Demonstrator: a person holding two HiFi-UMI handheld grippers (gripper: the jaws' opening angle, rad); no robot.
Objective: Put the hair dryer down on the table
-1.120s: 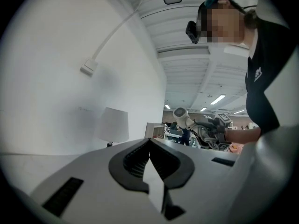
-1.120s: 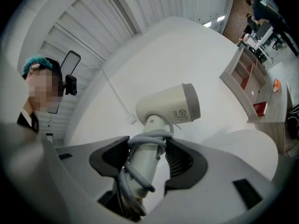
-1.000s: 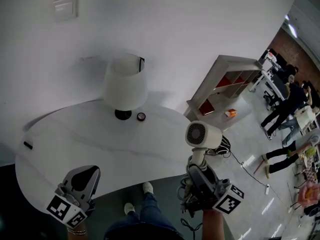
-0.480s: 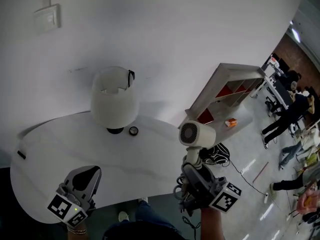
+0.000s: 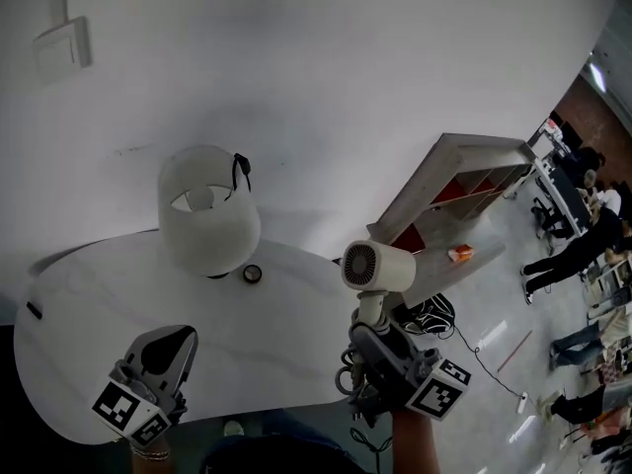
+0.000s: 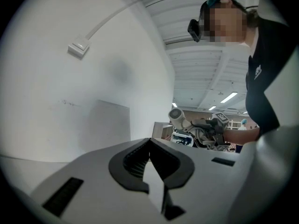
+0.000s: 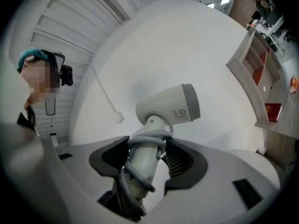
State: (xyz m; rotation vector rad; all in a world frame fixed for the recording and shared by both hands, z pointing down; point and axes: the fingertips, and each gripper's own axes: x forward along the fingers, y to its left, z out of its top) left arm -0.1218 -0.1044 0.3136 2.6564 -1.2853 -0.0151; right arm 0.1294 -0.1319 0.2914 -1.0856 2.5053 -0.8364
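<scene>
The right gripper's [image 7: 145, 160] fingers [image 7: 180, 160] are closed on the handle of the hair dryer [image 7: 168, 104], with its cord wound around the handle. The left gripper's [image 6: 149, 143] fingers are shut together and hold nothing. The dryer stands upright in the air near the right edge of the bench [image 5: 99, 304], so the putting down is still all to do. Compared with one second ago, the grip and pose are the same; the lamp [image 5: 207, 210] and the bench sit more to the left in the head view.

white wall [image 5: 346, 67]; wall switch [image 5: 61, 47]; wooden shelf unit [image 5: 444, 156]; pale, perhaps tiled floor [image 5: 494, 309]
</scene>
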